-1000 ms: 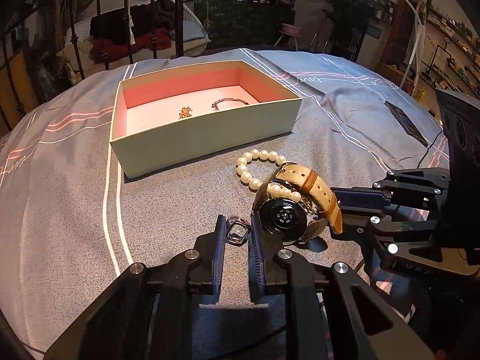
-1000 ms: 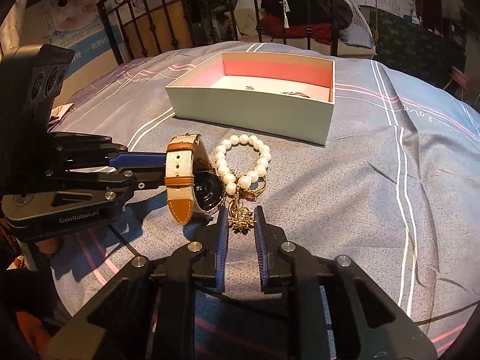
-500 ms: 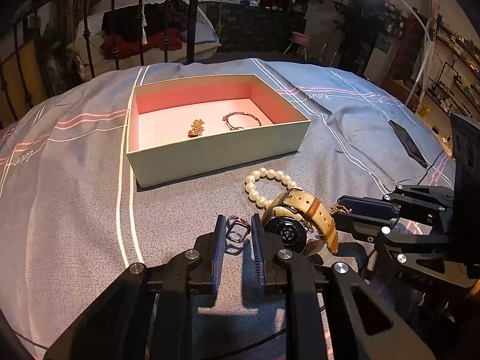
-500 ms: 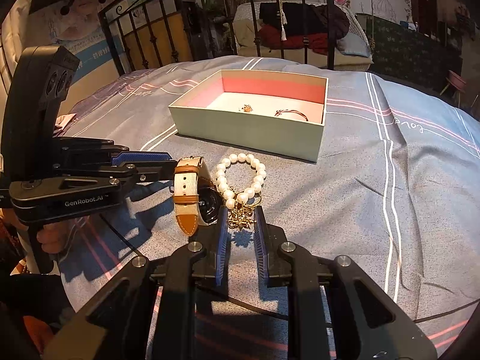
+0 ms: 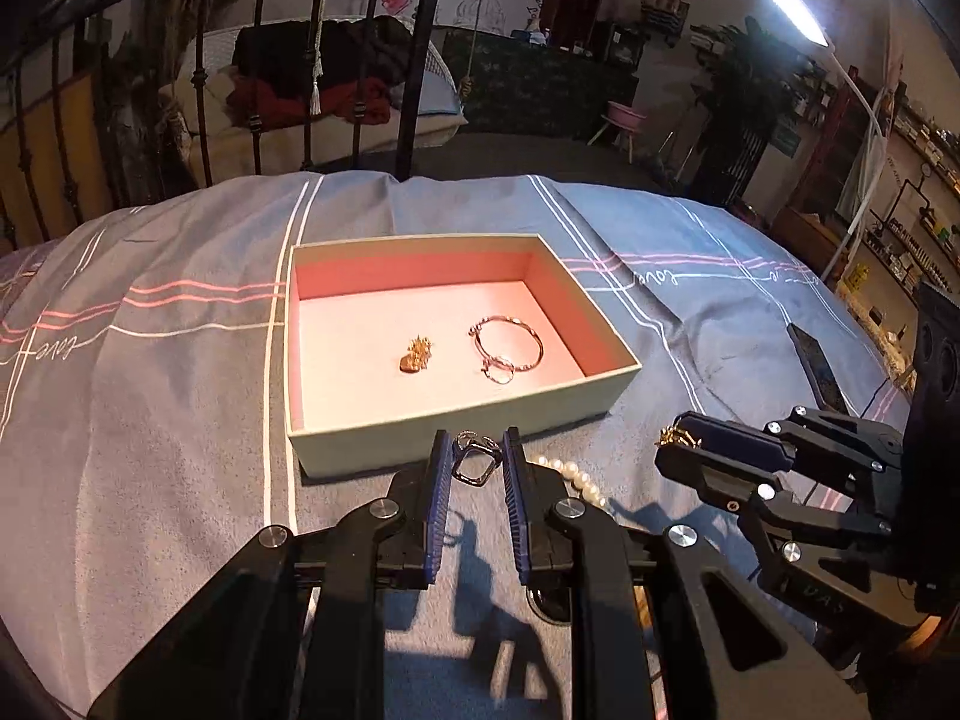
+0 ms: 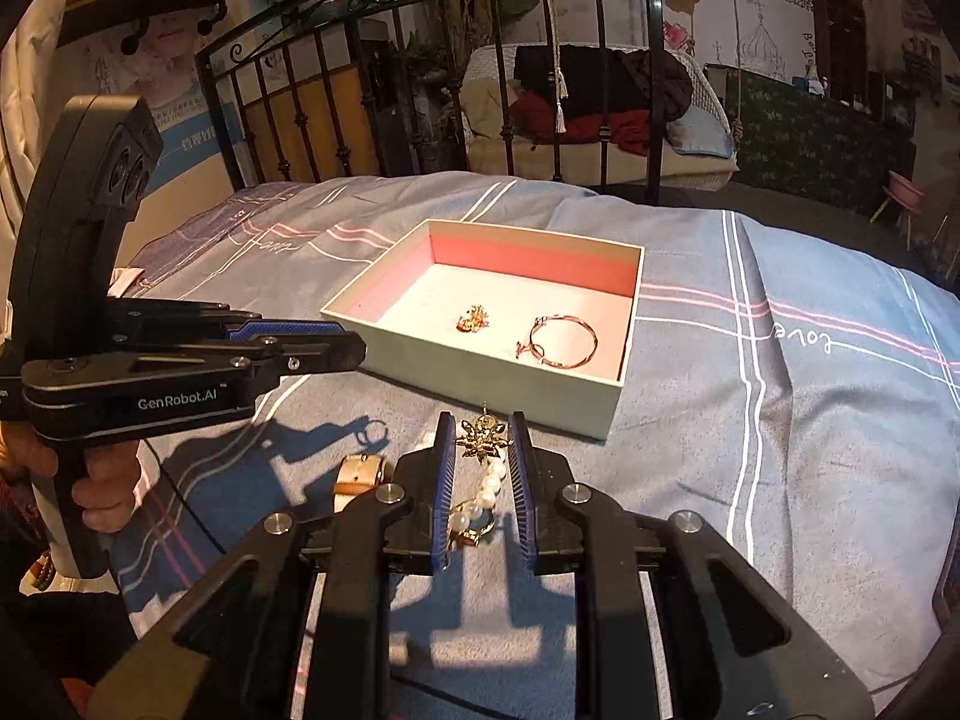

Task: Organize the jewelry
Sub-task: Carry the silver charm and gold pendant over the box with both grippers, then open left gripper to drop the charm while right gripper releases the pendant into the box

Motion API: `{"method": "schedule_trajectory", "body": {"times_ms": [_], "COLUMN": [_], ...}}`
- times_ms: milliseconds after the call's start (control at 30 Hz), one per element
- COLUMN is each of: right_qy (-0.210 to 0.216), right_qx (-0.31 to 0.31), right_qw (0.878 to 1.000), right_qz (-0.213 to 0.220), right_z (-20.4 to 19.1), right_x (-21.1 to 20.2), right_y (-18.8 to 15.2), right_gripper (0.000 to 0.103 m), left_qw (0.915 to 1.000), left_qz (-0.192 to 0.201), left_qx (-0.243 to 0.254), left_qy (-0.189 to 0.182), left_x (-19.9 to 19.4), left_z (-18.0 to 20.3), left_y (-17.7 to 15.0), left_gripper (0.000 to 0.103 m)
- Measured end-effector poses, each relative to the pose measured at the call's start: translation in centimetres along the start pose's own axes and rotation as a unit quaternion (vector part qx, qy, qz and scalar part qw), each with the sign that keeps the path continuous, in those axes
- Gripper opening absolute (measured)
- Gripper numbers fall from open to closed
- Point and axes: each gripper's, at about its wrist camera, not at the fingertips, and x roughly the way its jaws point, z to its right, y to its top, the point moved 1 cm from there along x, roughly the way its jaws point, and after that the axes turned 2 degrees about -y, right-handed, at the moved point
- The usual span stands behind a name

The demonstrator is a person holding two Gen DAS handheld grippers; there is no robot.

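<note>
Pink-lined box point(image 5: 456, 420), long axis crosswise

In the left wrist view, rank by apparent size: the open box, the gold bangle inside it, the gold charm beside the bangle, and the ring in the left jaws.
1. open box
2. gold bangle
3 and 4 unsure: the ring looks slightly bigger than the gold charm, but it sits much nearer the camera.

The open pale-green cardboard box point(image 5: 456, 420) sits on the grey striped bedspread point(image 5: 150, 420). In it lie 2 pieces: a small gold brooch point(image 5: 416, 355) left of a thin gold bangle point(image 5: 509, 343). Before the box, on the bedspread, lie a white pearl bracelet point(image 6: 489, 483) and, to its left, a tan leather-strapped watch point(image 6: 359, 473).
</note>
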Motion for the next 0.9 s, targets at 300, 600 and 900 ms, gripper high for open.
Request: {"method": "schedule_trajectory", "body": {"times_ms": [300, 600, 900], "right_qy": [-0.006, -0.020, -0.019], "right_qx": [0.018, 0.025, 0.027], "right_qw": [1.000, 0.999, 0.998], "right_qz": [0.007, -0.013, -0.048], "right_z": [1.9, 2.8, 3.0], "right_x": [3.1, 6.9, 9.8], "right_y": [5.1, 7.1, 6.4], "right_gripper": [0.019, 0.019, 0.019], "left_qw": [0.9994, 0.9964, 0.9934], "left_qz": [-0.007, -0.047, -0.082], "left_qx": [-0.027, -0.061, -0.065], "left_qy": [0.022, 0.035, 0.045], "left_x": [3.2, 7.4, 10.5], "left_z": [-1.4, -2.7, -3.5], "left_y": [6.2, 7.8, 7.5], "left_gripper": [0.017, 0.017, 0.017]}}
